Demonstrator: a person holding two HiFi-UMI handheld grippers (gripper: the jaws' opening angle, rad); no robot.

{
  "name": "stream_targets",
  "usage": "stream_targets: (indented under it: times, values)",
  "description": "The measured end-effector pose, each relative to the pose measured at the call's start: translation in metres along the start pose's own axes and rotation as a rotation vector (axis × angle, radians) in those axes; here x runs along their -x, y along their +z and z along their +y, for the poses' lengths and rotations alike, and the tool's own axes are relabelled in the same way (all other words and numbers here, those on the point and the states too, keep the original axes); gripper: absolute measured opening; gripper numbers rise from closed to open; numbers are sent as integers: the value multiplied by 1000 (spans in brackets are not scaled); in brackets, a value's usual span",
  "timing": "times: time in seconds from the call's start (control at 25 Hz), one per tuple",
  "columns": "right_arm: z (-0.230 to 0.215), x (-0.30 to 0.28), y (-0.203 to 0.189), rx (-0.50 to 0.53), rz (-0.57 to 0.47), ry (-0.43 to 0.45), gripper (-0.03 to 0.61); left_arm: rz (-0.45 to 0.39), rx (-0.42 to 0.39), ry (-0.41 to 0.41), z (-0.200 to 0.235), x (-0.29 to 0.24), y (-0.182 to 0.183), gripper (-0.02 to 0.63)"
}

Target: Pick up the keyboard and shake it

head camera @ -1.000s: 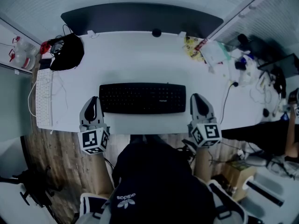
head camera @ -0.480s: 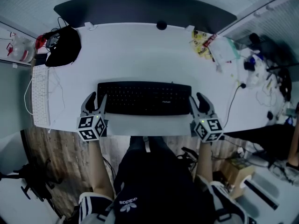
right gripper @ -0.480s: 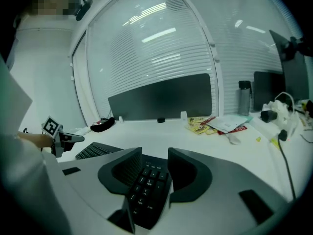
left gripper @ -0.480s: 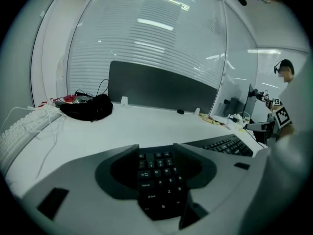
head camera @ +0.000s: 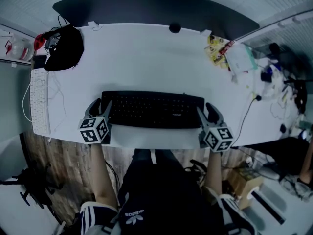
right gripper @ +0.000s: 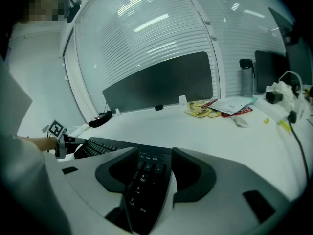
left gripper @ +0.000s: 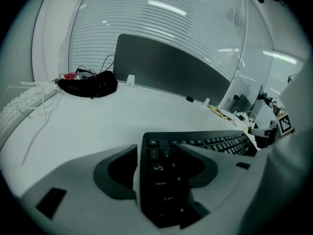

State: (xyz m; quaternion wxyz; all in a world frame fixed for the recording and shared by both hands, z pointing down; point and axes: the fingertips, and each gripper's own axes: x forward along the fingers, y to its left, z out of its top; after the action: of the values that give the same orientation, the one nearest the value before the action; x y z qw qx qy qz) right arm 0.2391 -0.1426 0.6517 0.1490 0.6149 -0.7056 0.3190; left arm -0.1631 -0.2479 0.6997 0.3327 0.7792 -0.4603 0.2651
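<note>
The clutter (head camera: 247, 62) at the right end of the desk (head camera: 146, 58) is too small to be told apart; the cables (head camera: 58, 26) by the black bag (head camera: 66, 47) cannot be traced; the key legends of the keyboard (head camera: 152, 109) are not resolved from above; the dark object (head camera: 32, 192) on the floor cannot be identified.

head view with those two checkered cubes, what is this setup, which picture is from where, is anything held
A person, not a robot, holds a two-jaw gripper in each hand; the marker cubes belong to them. The head view looks down from the person's head; the other two cameras ride on the grippers. A black keyboard lies on the white desk. The left gripper straddles its left end, the right gripper its right end. Both pairs of jaws are opening, so nothing is gripped.
</note>
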Motion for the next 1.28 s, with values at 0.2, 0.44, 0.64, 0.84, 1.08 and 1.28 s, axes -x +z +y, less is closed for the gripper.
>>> stream_targets:
  times: [0.2,0.44,0.64,0.84,1.08,1.28]
  values:
    - [-3,-11,0,-20,23,9,195,22,63,-37,3,-3,-4,227]
    - [-7,-16,-4,-67,56,35,199,83,89,-99,2,-1,-10,235]
    - [-7,-20,-13,-90,90,57,209,73,113,-128,-1,-3,-11,235]
    - [-8,-26,-19,-184,96,79,208,49,105,-127,-3,-4,-12,235]
    - [-5,-24,-10,-165,110,63,209,36,77,-132,-8,-3,-13,235]
    - [-4,-12,5,-120,59,65,208,-11,65,-141,-16,6,-5,235]
